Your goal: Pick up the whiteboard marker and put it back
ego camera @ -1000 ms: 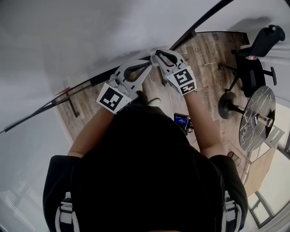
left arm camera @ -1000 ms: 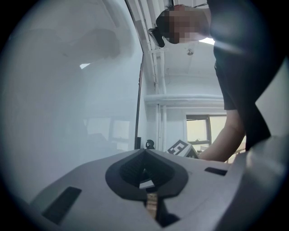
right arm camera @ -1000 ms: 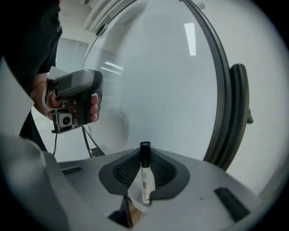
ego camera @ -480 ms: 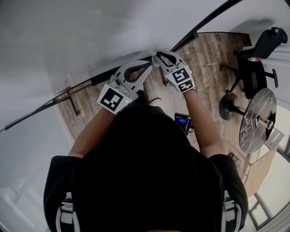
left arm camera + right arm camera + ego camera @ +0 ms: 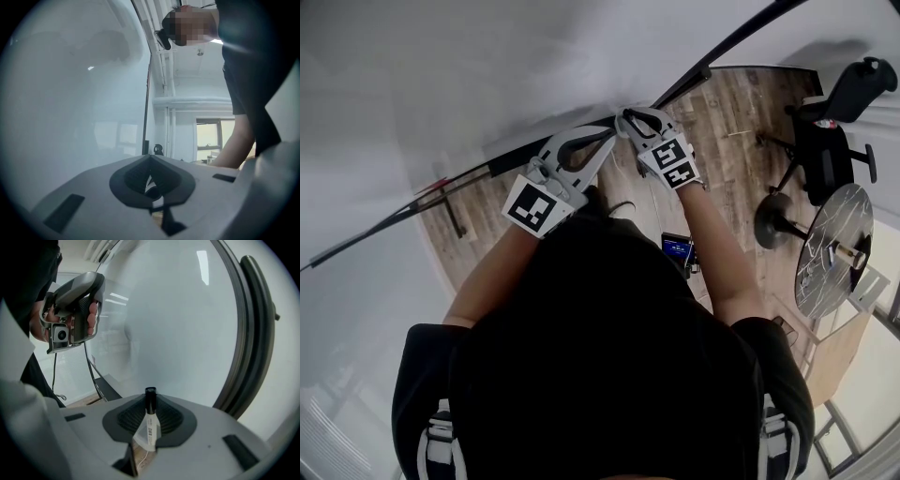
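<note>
The head camera sits above the person and looks steeply down; the left gripper [image 5: 607, 139] and right gripper [image 5: 628, 117] show in the upper middle. Each gripper camera rides low on its gripper, very near the whiteboard [image 5: 70, 93], facing it. The right gripper view shows the left gripper [image 5: 91, 291] at upper left.

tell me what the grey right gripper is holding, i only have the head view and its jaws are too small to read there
Observer: The right gripper is shut on a white-barrelled whiteboard marker with a black cap, cap end pointing forward.
Operator: is the left one empty
Observer: Yes. The left gripper has its jaws together with nothing between them.
Operator: what's ahead of the marker
Observer: The glossy white board fills the right gripper view beyond the cap. I cannot tell whether the cap touches it.
</note>
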`<state>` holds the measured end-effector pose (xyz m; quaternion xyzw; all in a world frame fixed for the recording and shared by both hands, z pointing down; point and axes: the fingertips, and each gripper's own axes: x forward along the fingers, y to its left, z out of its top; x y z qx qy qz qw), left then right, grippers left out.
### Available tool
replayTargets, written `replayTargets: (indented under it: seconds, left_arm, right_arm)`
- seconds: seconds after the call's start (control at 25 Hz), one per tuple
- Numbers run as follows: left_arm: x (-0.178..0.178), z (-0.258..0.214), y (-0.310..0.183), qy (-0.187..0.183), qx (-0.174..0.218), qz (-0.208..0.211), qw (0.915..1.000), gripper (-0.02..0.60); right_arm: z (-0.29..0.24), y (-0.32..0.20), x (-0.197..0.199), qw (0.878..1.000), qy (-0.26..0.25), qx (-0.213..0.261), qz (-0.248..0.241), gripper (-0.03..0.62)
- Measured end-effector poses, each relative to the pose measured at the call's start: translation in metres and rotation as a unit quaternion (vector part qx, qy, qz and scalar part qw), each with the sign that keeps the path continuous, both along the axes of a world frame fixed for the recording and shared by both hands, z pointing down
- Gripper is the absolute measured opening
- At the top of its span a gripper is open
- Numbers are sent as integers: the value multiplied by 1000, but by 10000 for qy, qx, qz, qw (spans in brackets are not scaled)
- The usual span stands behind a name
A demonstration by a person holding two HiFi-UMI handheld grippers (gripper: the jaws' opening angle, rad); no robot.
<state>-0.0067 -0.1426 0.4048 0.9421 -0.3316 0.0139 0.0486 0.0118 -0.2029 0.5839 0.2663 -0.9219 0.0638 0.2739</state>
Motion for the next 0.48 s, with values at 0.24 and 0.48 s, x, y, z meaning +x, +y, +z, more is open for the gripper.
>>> replayTargets:
  seconds: [0.24, 0.48]
  left_arm:
    - [-1, 1, 0, 2, -37, -47, 10000, 3]
    - [0, -4, -1, 125, 80, -38, 9999, 3]
  right_arm:
    - [2, -1, -3, 10000, 35, -21, -61, 64]
    - [3, -4, -4, 9999, 46, -89, -62, 67]
